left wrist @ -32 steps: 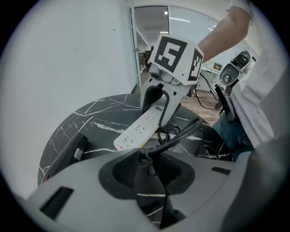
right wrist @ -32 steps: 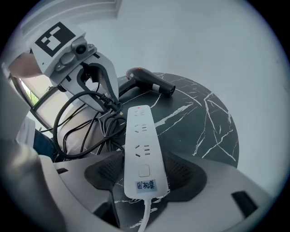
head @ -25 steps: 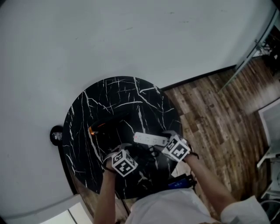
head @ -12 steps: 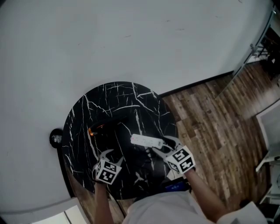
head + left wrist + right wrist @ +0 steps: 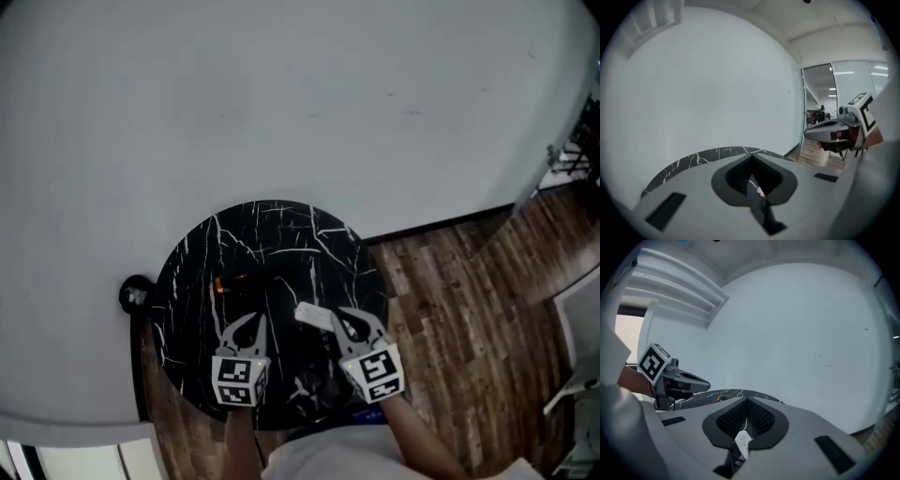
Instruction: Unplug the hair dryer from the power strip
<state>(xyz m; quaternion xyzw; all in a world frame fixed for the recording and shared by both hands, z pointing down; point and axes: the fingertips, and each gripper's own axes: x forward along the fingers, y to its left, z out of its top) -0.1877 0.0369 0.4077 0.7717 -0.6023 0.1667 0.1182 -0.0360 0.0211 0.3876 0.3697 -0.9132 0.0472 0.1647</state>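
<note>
On the round black marble table (image 5: 281,220) lies a white power strip (image 5: 313,317), also glimpsed through the right jaws as the power strip (image 5: 742,441). The dark hair dryer (image 5: 228,281) with an orange spot lies left of it; its cord and plug are lost against the dark top. My left gripper (image 5: 251,324) hovers above the table's near side, left of the strip. Just beside the strip's near end my right gripper (image 5: 346,319) is held up. Both pairs of jaws have just been closing and now meet with nothing between them. Each gripper view shows the other: right gripper (image 5: 828,131), left gripper (image 5: 690,378).
A plain white wall (image 5: 300,103) rises behind the table. Wooden floor (image 5: 469,300) spreads to the right, with a metal frame (image 5: 574,141) at the far right. A small dark round object (image 5: 136,294) sits by the table's left edge.
Both grippers have risen off the table top and drawn back toward the person. Their jaws stood open earlier and are shut now. The head view has shifted a little.
</note>
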